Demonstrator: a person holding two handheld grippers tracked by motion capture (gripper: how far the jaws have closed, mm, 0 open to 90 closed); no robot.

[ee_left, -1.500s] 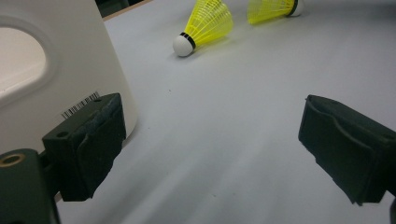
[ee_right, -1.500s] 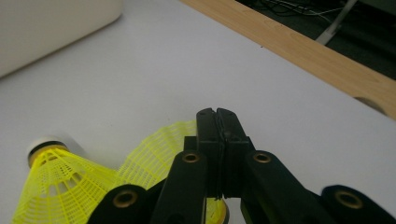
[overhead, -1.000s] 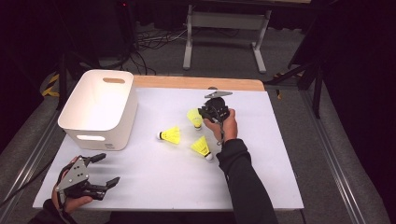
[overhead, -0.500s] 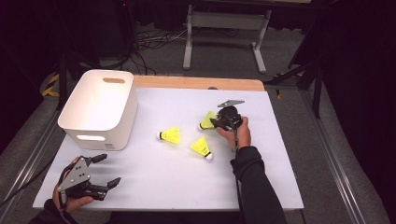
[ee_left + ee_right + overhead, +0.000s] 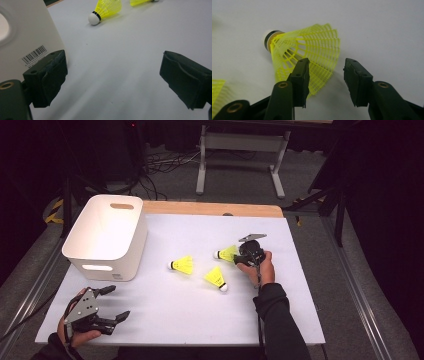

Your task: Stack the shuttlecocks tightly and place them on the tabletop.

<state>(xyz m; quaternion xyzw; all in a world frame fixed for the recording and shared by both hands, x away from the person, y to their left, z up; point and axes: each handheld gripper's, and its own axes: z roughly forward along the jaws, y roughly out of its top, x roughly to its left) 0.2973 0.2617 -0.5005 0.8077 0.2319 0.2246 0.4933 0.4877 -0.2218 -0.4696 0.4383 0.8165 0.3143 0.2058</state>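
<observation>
Nearest, the left claw (image 5: 107, 307) rests low on the white table (image 5: 310, 320) beside the white bin (image 5: 107, 237), its jaws spread wide with nothing between them. Farther in, two yellow shuttlecocks lie apart on the table, one (image 5: 216, 278) near the right hand (image 5: 260, 268) and one (image 5: 182, 264) toward the bin. Beyond, the right claw (image 5: 325, 72) sits at the skirt of a third shuttlecock (image 5: 312, 53) lying on its side; its jaws have just been opening, partly apart now, one over the skirt's edge, gripping nothing.

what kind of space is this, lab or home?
Likely a lab or recording studio: a white-covered table against dark surroundings, loose cables on the grey floor, and a metal stand behind it.
</observation>
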